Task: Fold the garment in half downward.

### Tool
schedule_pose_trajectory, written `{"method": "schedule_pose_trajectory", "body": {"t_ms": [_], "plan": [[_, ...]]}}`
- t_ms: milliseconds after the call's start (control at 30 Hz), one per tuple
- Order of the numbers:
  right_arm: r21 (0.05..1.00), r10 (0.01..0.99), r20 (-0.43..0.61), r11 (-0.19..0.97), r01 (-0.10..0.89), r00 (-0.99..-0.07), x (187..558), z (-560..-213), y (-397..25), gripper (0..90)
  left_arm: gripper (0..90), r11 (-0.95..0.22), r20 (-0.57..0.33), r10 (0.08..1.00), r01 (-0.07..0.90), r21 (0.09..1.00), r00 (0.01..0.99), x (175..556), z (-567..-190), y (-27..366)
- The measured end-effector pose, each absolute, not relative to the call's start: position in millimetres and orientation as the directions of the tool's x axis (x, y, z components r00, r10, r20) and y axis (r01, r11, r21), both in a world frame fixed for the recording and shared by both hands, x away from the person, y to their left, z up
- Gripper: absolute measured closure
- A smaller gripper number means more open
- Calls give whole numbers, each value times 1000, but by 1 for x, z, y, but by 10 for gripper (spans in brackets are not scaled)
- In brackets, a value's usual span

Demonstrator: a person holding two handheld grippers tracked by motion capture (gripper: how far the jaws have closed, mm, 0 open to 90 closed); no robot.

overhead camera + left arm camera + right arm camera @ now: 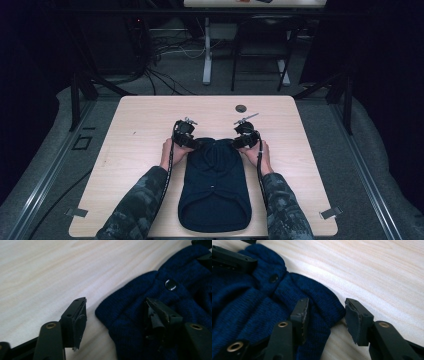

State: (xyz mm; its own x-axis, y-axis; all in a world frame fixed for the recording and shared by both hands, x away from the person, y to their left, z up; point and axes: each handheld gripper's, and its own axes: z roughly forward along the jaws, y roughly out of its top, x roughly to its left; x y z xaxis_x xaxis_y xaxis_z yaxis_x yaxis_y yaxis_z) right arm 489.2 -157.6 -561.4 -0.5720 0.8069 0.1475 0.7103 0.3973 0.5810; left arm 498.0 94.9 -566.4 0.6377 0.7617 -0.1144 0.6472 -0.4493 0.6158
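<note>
A dark blue knitted garment (214, 190) lies flat on the light wooden table (140, 125), its far end between the two grippers. My left gripper (192, 141) is at the garment's far left corner, open, one jaw on the bare table and the other on the knit (130, 312). A small dark button (171, 285) sits on the fabric just beyond it. My right gripper (239, 141) is at the far right corner, open, straddling the rounded knit edge (324, 302), near another button (273, 278). Nothing is clamped in either one.
A small dark round disc (241, 107) lies on the table near its far edge. Metal clips (331, 213) sit at the near corners. Beyond the table stand a white table leg (207, 50), a dark chair frame (260, 45) and floor cables (160, 55).
</note>
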Motion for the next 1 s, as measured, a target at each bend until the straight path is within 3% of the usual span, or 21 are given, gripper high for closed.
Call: {"method": "schedule_pose_trajectory", "body": {"t_ms": [133, 433, 667, 1000], "plan": [[573, 804, 96, 437, 693, -587, 486, -562, -153, 605, 412, -485, -78, 751, 629, 608, 655, 494, -567, 90], [585, 802, 108, 427, 690, -588, 482, -563, -150, 721, 485, -508, -54, 733, 598, 620, 678, 489, -568, 88], [598, 804, 91, 428, 677, -588, 480, -563, -147, 741, 610, -520, -41, 724, 584, 623, 689, 485, -567, 83], [585, 791, 3, 495, 643, -612, 476, -555, -141, 751, 652, -524, -31, 720, 572, 631, 693, 485, -565, 83]]}}
